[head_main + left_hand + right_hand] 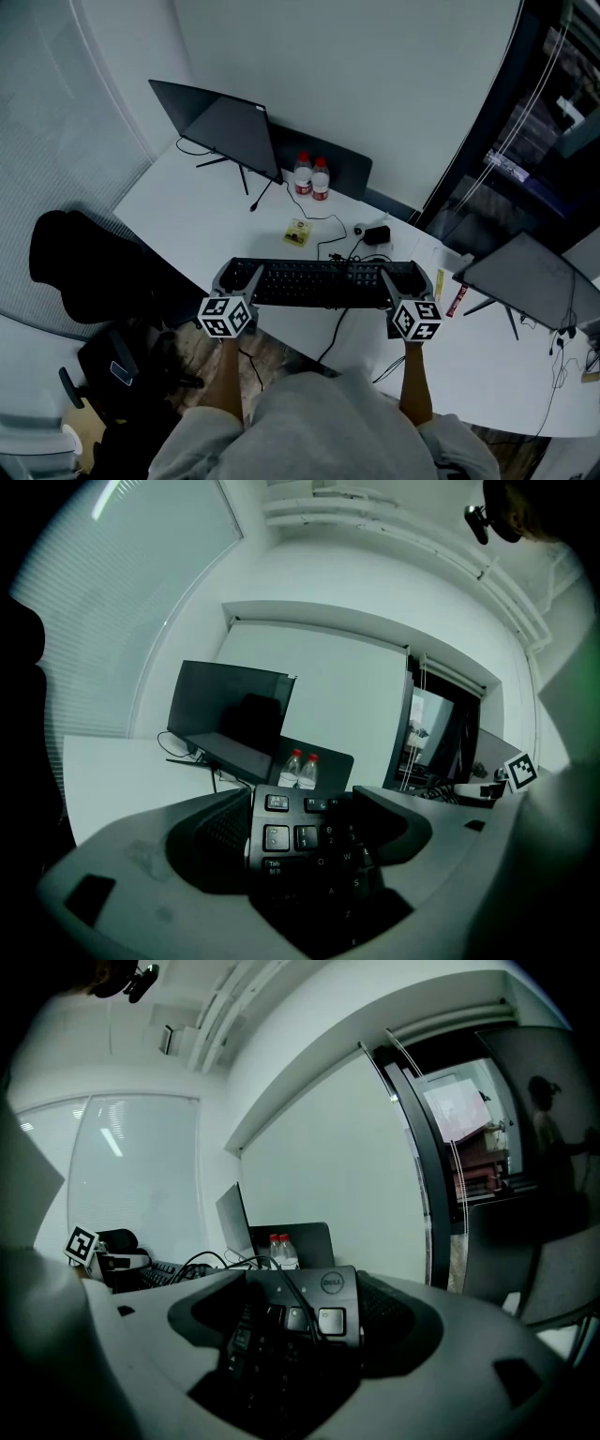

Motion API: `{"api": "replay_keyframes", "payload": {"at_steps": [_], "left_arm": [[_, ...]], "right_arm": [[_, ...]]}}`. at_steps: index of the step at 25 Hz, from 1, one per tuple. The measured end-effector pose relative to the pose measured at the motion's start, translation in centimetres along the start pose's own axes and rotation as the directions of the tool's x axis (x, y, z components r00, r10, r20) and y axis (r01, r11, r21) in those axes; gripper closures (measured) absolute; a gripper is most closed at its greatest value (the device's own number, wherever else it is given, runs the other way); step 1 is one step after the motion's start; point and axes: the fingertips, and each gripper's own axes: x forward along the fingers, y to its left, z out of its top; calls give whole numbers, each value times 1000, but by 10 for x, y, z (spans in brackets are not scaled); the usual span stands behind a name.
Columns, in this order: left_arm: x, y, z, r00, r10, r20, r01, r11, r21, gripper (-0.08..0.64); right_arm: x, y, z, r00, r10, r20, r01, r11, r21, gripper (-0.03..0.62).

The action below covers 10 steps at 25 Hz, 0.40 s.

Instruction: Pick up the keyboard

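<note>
- My head camera looks steeply down; keyboard (319, 281) at frame centre.
- Left gripper (305, 824) and right gripper (305, 1313) cameras sit close, facing the wall (347, 700) (both catch the bottles (298, 769)).

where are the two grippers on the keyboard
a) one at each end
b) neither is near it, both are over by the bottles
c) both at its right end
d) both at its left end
A: the left gripper has the left end of the keyboard between its jaws, and the right gripper has the right end.
</note>
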Motion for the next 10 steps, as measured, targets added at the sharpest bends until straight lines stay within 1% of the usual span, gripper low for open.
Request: {"api": "replay_keyframes", "payload": {"at_steps": [10], "left_arm": [[4,0,1,1000,5,0,-5,1000,5,245]], "right_arm": [[3,-3,-2,1000,2,-3,-2,1000,12,233]]}}
